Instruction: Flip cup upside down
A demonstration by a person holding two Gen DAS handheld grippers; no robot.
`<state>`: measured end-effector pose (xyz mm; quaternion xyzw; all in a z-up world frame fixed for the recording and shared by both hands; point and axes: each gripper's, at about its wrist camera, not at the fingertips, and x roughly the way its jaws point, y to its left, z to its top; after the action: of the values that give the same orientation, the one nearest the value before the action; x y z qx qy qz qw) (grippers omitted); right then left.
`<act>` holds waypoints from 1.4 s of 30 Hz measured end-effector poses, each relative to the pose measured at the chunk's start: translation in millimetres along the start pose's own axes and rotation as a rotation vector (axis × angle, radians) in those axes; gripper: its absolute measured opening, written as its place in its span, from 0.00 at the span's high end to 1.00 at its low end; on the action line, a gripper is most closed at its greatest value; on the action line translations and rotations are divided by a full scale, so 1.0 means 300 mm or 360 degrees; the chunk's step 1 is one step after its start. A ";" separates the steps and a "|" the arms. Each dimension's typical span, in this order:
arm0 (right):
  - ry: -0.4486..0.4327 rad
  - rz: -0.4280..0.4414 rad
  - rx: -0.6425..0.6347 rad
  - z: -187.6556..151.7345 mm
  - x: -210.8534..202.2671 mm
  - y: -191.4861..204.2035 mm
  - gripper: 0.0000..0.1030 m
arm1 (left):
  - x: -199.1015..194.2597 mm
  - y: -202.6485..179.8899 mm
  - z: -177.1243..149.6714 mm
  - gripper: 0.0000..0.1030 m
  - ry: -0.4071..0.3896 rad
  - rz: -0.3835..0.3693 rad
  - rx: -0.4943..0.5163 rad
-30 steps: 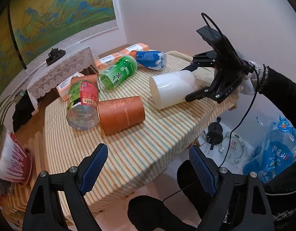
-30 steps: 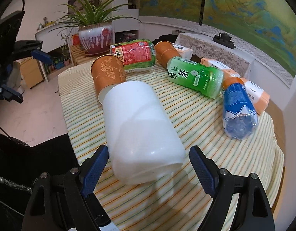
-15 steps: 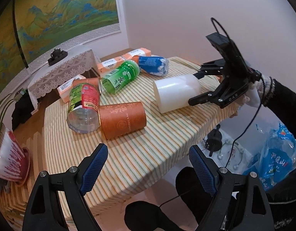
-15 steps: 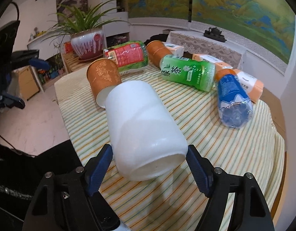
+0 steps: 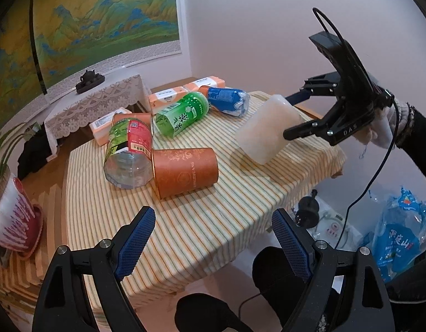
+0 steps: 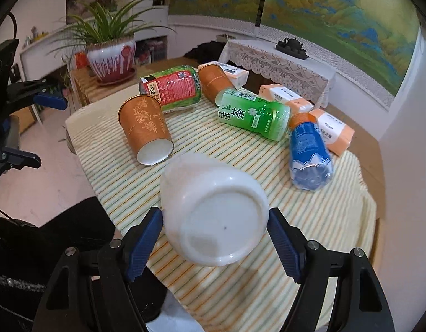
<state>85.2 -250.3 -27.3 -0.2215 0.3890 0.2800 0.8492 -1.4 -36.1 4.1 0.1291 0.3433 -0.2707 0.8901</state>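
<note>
My surface (image 5: pixel 185 238) is a small one under a yellow-and-green striped cloth, set in a room corner beneath a long landscape painting (image 5: pixel 96 19), with a lace-covered side table (image 6: pixel 285 66) behind it. On the cloth lie an orange paper cup (image 5: pixel 185 171) on its side, a red-labelled bottle (image 5: pixel 128 152), a green tea bottle (image 6: pixel 254 117) and a blue-labelled bottle (image 6: pixel 309 152). My right claw (image 6: pixel 214 238) is clamped on the white cup (image 6: pixel 215 213), tilted mouth-down near the surface's edge; whether its rim touches the cloth I cannot tell. Only the right view shows the cup's base facing me and a potted plant (image 6: pixel 110 55) in full. Only the left view shows my left claw (image 5: pixel 210 240) spread wide with nothing in it, and a blue plastic bag (image 5: pixel 401 235) on the floor.
</note>
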 end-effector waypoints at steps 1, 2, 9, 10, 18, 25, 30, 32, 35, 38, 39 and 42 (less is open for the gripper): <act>0.0012 -0.0021 -0.0003 0.009 -0.006 0.004 0.29 | -0.003 0.004 -0.006 0.14 -0.0006 -0.0006 -0.0004; 0.0017 -0.0032 -0.0003 0.014 -0.008 0.006 0.29 | -0.006 0.007 -0.011 0.14 -0.0009 -0.0011 -0.0007; -0.0020 -0.0118 0.0049 0.049 -0.030 0.028 0.30 | -0.040 0.042 -0.053 0.14 -0.0046 -0.0020 -0.0057; -0.0044 -0.0123 0.0073 0.052 -0.035 0.028 0.30 | -0.043 0.047 -0.058 0.14 -0.0047 -0.0013 -0.0067; -0.0254 -0.0206 0.0295 0.087 -0.031 0.068 0.30 | -0.052 0.067 -0.062 0.14 -0.0122 0.0102 -0.0218; -0.0431 -0.0426 0.0422 0.107 -0.011 0.128 0.30 | -0.038 0.058 -0.034 0.14 -0.0186 0.0257 -0.0331; -0.0464 -0.0570 0.0449 0.111 0.016 0.147 0.30 | -0.035 0.052 -0.034 0.14 -0.0187 0.0245 -0.0344; -0.0458 -0.0564 0.0469 0.110 0.031 0.141 0.30 | -0.037 0.047 -0.035 0.14 -0.0190 0.0247 -0.0338; -0.0456 -0.0563 0.0479 0.110 0.048 0.143 0.30 | -0.039 0.043 -0.033 0.14 -0.0192 0.0250 -0.0333; -0.0438 -0.0568 0.0443 0.115 0.072 0.162 0.30 | -0.036 0.042 -0.033 0.14 -0.0192 0.0253 -0.0331; -0.0430 -0.0564 0.0431 0.116 0.082 0.169 0.30 | -0.036 0.042 -0.033 0.14 -0.0192 0.0252 -0.0333; -0.0419 -0.0533 0.0425 0.112 0.104 0.180 0.30 | -0.039 0.044 -0.032 0.14 -0.0194 0.0250 -0.0339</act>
<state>85.0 -180.6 -40.2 -0.1304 0.2664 0.1079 0.9489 -6.4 -16.4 5.7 0.0438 0.3040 -0.1696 0.9364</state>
